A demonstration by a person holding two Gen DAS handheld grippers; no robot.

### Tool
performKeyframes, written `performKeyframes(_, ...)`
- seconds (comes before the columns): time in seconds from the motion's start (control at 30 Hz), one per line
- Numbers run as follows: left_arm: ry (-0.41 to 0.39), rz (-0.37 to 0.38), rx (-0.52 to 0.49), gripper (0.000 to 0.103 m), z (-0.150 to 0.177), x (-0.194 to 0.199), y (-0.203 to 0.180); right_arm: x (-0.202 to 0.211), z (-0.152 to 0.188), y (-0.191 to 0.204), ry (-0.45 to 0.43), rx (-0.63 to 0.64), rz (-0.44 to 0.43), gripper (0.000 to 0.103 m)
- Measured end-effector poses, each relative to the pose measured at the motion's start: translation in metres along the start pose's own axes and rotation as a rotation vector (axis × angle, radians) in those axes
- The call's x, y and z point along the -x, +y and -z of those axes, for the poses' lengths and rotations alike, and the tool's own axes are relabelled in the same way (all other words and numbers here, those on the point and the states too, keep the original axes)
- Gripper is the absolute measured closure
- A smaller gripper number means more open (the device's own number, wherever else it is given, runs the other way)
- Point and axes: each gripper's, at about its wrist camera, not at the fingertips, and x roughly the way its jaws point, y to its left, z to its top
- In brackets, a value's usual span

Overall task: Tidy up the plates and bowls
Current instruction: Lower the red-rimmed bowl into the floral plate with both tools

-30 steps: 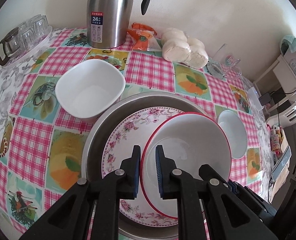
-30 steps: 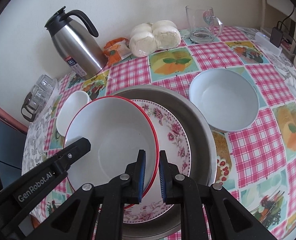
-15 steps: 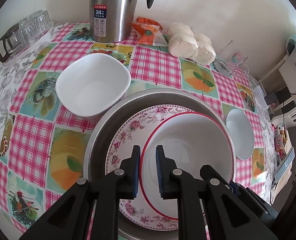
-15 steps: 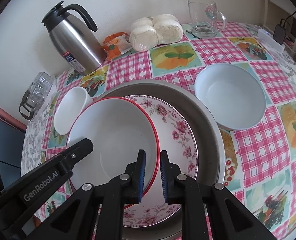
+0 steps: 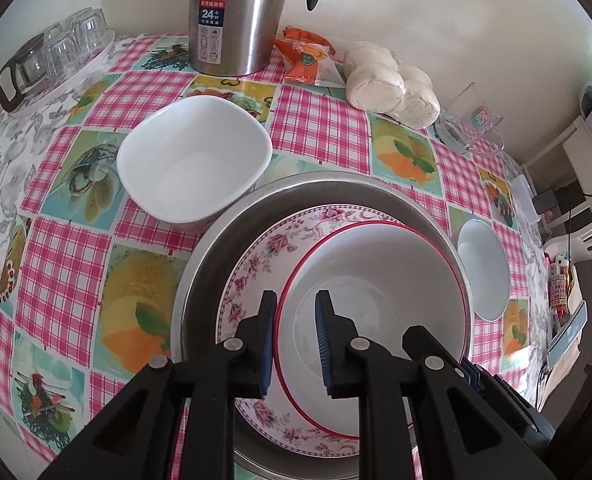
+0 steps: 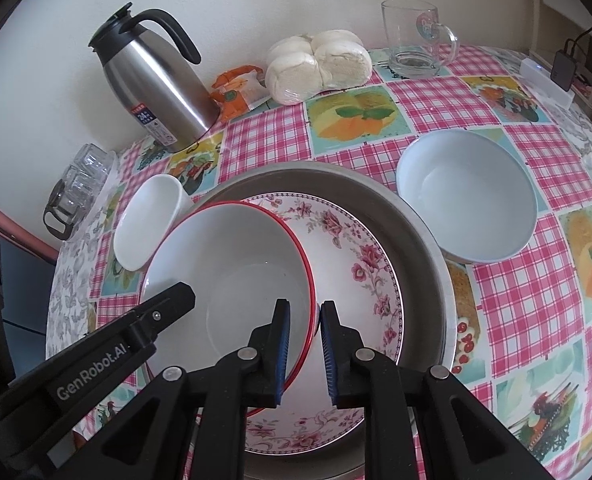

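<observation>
Both grippers, left (image 5: 294,340) and right (image 6: 303,346), just easing open off the red-rimmed bowl (image 5: 379,280), now nested on the floral plate (image 5: 256,264); next: withdraw, fetch another bowl.

Home dining spot. Table (image 5: 315,128) against a plain wall, covered in pink-check oilcloth with fruit prints. On it: steel thermos (image 5: 232,16), bagged buns (image 5: 391,84), snack packet (image 5: 307,62), glass mug (image 6: 415,38), tray of glasses (image 5: 52,60), bowls and a floral plate (image 6: 359,272) in a metal basin (image 6: 423,248). Charger and cable (image 6: 565,66) at the table's edge, cluttered shelves (image 5: 575,184) to the side.
</observation>
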Motion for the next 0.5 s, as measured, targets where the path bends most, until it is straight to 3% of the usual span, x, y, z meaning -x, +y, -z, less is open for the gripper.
performKeyframes(0.4,0.011,0.004,-0.004,0.083,0.0,-0.0008,-0.0031,0.0001,-0.0024,-0.0045,-0.014,-0.027,-0.024,0.085)
performKeyframes(0.5,0.012,0.008,-0.008,0.078,0.0,-0.0008,-0.0046,-0.0009,-0.0026,-0.0061,-0.012,-0.032,-0.023,0.084)
